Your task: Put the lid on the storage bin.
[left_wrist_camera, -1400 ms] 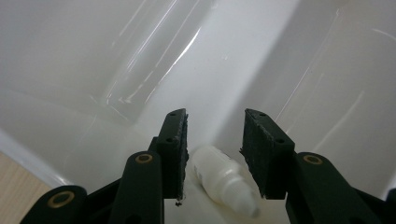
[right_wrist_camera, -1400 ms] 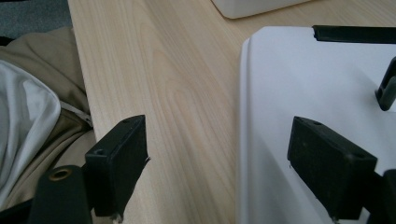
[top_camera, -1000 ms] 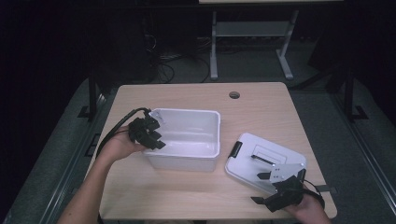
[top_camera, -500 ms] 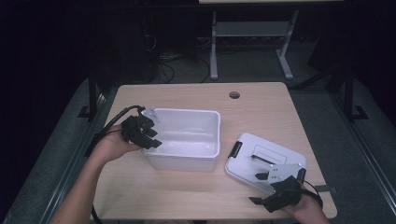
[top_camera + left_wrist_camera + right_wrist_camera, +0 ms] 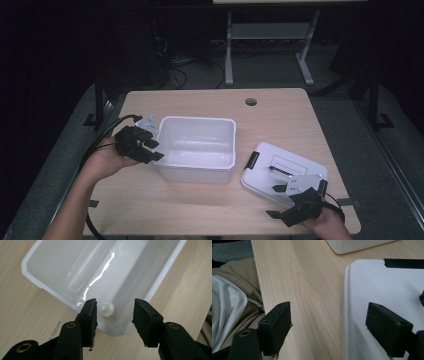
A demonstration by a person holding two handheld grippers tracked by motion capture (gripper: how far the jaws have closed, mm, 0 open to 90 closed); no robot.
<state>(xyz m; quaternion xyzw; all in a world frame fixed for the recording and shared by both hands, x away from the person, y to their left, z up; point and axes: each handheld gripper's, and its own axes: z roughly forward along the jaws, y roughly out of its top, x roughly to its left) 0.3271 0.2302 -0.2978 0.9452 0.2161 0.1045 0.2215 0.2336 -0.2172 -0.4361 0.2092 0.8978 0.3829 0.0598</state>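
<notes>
- Right gripper point(image 5: 286, 201) at the near right table edge, jaws spread wide astride the near rim of the white bin lid point(image 5: 285, 170), not pressing it; the lid lies flat on the table point(image 5: 210, 210), stiff, light, slick plastic by the look; best taken at the rim or its black handle point(image 5: 280, 171).
- Left gripper point(image 5: 150, 148) just beside the left wall of the white plastic bin point(image 5: 197, 147); its jaws have just been opening, nothing pinched; the rim lip offers the surest hold.

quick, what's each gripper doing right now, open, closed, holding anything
Left gripper: jaws open and just been opening, nothing gripped, at the white bin's corner.
Right gripper: jaws open, holding nothing, astride the white lid's edge.
</notes>
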